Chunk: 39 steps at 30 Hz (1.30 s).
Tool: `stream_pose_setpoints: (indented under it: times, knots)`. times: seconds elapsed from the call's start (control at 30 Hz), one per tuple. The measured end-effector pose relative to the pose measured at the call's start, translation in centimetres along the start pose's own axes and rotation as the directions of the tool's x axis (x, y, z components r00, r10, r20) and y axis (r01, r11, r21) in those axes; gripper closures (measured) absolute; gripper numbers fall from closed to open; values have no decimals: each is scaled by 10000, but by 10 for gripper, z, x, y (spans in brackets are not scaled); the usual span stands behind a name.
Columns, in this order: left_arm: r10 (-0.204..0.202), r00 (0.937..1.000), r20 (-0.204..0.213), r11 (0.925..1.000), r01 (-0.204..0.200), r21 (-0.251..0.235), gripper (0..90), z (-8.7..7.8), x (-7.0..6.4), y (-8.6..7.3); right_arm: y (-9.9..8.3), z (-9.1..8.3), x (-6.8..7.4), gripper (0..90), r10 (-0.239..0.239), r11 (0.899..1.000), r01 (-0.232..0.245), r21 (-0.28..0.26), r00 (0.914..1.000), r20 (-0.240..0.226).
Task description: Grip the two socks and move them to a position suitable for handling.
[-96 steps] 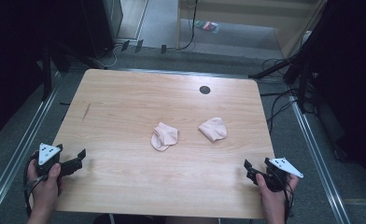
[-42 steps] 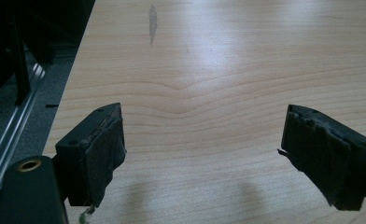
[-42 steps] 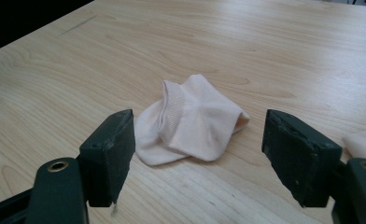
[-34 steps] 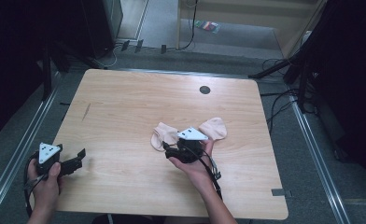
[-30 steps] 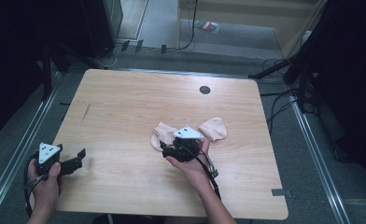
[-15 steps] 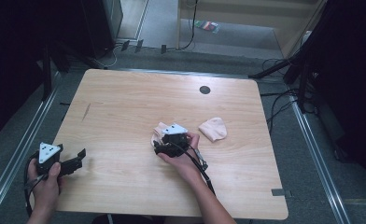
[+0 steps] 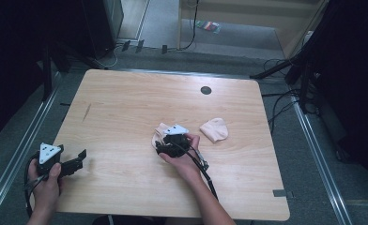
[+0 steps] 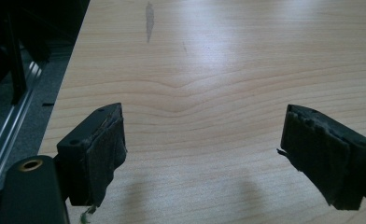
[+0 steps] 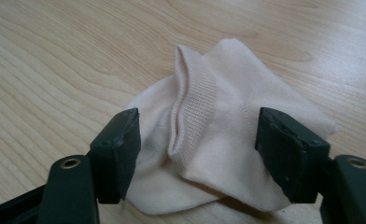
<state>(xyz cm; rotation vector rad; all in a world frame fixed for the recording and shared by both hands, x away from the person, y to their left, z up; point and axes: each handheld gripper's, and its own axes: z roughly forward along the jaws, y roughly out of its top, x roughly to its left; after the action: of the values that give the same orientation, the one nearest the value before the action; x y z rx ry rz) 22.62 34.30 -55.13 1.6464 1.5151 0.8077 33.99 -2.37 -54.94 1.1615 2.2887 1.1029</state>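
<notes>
Lying crumpled, pale pink sock [image 9: 218,140], ribbed cuff folded over

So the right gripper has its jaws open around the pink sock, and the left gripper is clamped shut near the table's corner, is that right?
Not quite. The left gripper is open, its jaws wide apart over bare table, as the left gripper view shows. The rest holds: the right gripper has its jaws open around the pink sock.

Each hand-held gripper has a black body, two black block-shaped jaws with a round screw hole at each base, and a grey triangular top plate with dark dots. A black cable trails from each. The left hand-held gripper [image 7: 60,161] carries frayed dark pads [image 8: 107,154]; the right hand-held gripper [image 7: 172,140] has smooth jaw faces.
</notes>
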Motion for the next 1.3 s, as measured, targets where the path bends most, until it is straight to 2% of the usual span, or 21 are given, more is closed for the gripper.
stream_pose_setpoints:
  times: [0.1, 0.2, 0.3, 0.33, 0.37, 0.4, 0.43, 0.5, 0.6, 0.67, 0.7, 0.8, 0.83, 0.9, 0.97, 1.0, 1.03, 1.07, 1.13, 1.27, 1.3]
  knots:
    - [20, 10000, 5, 10000, -20, 1, 143, 0, 0, 0, 0, 0, 0, 331, -38, 10000, 38, 12, 10000, 34]
    - [29, 10000, 7, 10000, -29, 29, 143, 0, 0, 0, -1, 1, 3, 364, -431, 9991, 431, 28, 9988, 250]
    - [44, 10000, -10, 10000, -44, 38, 144, 0, 0, 0, -1, 1, 4, 493, -493, 9988, 494, -34, 9984, 285]
    - [44, 10000, -10, 10000, -44, 38, 144, 0, 0, 0, -1, 1, 4, 493, -493, 9988, 494, -34, 9984, 285]
    - [70, 10000, -21, 10000, -70, 48, 144, 0, 0, 0, -2, 1, 4, 588, -360, 9993, 364, -86, 9984, 442]
    - [70, 10000, -21, 10000, -70, 48, 144, 0, 0, 0, -2, 1, 4, 588, -360, 9993, 364, -86, 9984, 442]
    - [68, 10000, -28, 10000, -68, 50, 144, 0, 0, 0, -2, 0, 3, 711, -225, 9996, 234, -124, 9974, 684]
    - [69, 10000, -71, 10000, -69, 64, 144, 0, -1, 0, -2, 0, 1, 797, -163, 9997, 179, -173, 9959, 888]
    - [79, 9999, -67, 9999, -79, 77, 144, 0, 0, 0, -2, -1, -2, 821, -17, 9998, 32, -185, 9968, 803]
    - [6, 9999, -103, 10000, -7, -63, 143, 0, 0, 0, -1, -3, -3, 827, -67, 9991, 107, -399, 9951, 987]
    - [5, 9998, -208, 9997, -10, -227, 143, -2, 0, 0, 2, -11, -5, 828, 143, 9972, -67, -747, 9946, 1025]
    - [38, 9995, -319, 9997, -46, -242, 143, -2, -1, 0, 9, -23, -7, 828, 328, 9932, -215, -1144, 9946, 980]
    - [48, 9996, -291, 9995, -57, -310, 143, -3, -4, 1, 14, -35, -7, 828, 381, 9904, -247, -1358, 9946, 968]
    - [-24, 9999, -148, 9993, 18, -365, 143, -5, -5, 3, 16, -42, -7, 828, 404, 9887, -260, -1474, 9946, 952]
    - [-78, 10000, 56, 9984, 81, -559, 142, -9, -18, 10, 19, -62, -8, 828, 423, 9861, -280, -1638, 9955, 846]
    - [-78, 10000, 56, 9984, 81, -559, 142, -9, -18, 10, 19, -62, -8, 828, 423, 9861, -280, -1638, 9955, 846]
    - [-20, 9996, 273, 9973, 40, -732, 142, -12, -31, 16, 18, -75, -9, 828, 537, 9843, -394, -1723, 9954, 792]
    - [-20, 9996, 273, 9973, 40, -732, 141, -12, -31, 16, 18, -75, -9, 828, 537, 9843, -394, -1723, 9954, 792]
    - [133, 9987, 494, 9961, -89, -877, 141, -14, -45, 22, 16, -88, -10, 828, 635, 9818, -496, -1836, 9955, 709]
    - [611, 9930, 1012, 9930, -502, -1074, 140, -14, -77, 34, 8, -105, -10, 828, 888, 9787, -757, -1906, 9942, 610]
    - [971, 9882, 1184, 9898, -834, -1159, 140, -13, -93, 40, 5, -113, -10, 827, 942, 9771, -803, -1968, 9936, 625]
